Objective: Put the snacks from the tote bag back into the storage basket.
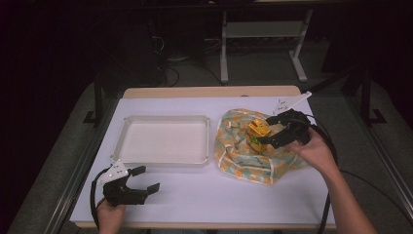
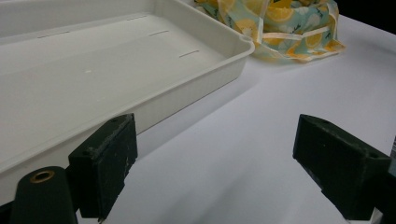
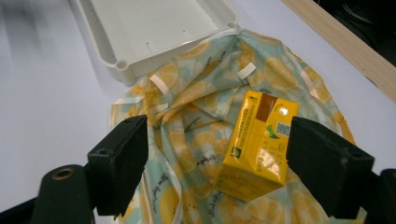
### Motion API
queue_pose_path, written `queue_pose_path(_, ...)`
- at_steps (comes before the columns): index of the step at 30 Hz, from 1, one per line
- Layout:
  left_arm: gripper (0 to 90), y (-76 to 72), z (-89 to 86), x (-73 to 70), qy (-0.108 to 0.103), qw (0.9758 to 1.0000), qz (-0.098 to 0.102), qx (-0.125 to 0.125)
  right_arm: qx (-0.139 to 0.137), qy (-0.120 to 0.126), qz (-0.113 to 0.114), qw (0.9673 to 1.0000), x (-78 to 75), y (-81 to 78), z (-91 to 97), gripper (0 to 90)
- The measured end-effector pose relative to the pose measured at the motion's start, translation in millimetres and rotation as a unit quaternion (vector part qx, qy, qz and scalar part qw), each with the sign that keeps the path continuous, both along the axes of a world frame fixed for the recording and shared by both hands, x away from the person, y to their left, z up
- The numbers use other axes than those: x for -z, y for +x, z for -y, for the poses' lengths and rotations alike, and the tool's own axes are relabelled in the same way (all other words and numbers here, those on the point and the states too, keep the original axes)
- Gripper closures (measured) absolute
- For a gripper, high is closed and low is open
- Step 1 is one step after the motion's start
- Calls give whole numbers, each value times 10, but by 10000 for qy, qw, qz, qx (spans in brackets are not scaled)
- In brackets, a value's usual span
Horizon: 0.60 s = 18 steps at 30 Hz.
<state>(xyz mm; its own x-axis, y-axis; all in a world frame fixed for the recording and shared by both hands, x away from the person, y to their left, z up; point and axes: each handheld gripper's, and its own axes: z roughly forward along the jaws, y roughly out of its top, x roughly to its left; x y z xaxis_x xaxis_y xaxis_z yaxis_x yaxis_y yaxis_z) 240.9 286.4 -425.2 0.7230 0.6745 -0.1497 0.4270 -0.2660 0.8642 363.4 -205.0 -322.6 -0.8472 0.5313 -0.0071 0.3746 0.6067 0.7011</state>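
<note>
Jaws of the left gripper stand apart and idle on the worktop near the tray. Right of the tray, the right gripper gapes over the carton lying on the bag. Closing now might pinch loose cloth or tip the carton.

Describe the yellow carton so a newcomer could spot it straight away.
Start at the white tray in the middle of the table; just to its right lies a crumpled lemon-print cloth bag. On top of it rests the yellow carton, the one boxy, glossy thing there, with a brown band on its top.
</note>
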Motion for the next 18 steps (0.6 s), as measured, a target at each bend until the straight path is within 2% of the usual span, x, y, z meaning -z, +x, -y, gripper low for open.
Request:
queue_pose_path(8,134,2,-5,2,-13,10000,-21,-2,125,-189,-31,9997,46,157,-54,206)
queue_pose_path(14,134,1,-2,1,10,10000,-3,24,211,-340,-146,9991,126,238,-82,206)
queue_pose_path(18,134,0,2,2,12,10000,-10,26,274,-313,-198,9989,150,276,-80,207)
